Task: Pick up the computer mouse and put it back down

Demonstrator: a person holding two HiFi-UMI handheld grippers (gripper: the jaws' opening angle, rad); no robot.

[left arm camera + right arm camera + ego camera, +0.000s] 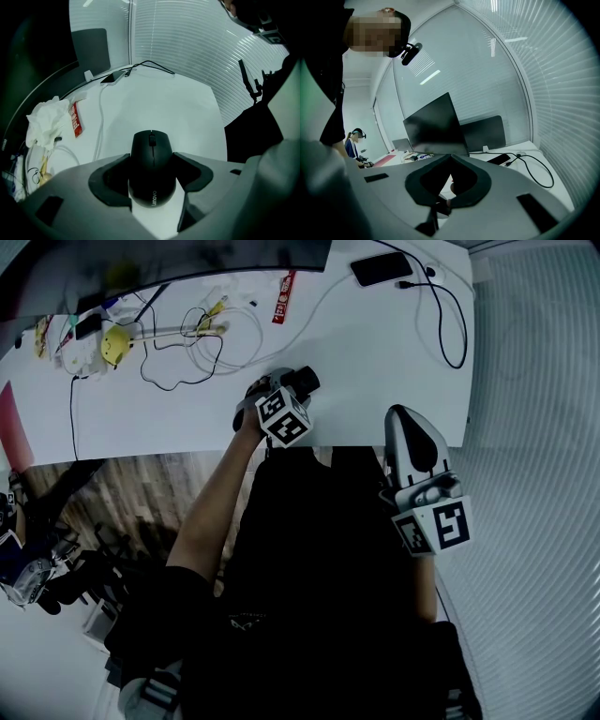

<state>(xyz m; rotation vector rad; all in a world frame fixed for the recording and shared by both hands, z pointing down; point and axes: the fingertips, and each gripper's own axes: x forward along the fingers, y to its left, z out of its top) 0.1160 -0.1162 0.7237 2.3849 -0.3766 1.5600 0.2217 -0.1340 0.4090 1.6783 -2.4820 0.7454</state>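
Observation:
A black computer mouse [152, 154] sits between the two jaws of my left gripper [152, 161], whose dark pads press its sides. In the head view the mouse [307, 380] pokes out beyond the left gripper [298, 386], over the white desk [356, 362] near its front edge. I cannot tell whether it rests on the desk or hangs just above it. My right gripper [401, 412] is held at the desk's front right edge, jaws together and holding nothing. In the right gripper view its tips [450, 156] meet, pointing up toward a monitor.
A phone [382, 268] with a looping black cable [454, 329] lies at the desk's far right. A red packet [284, 296], tangled white cables [230, 343] and a yellow object [115, 343] lie left of centre. A dark monitor [187, 259] spans the back.

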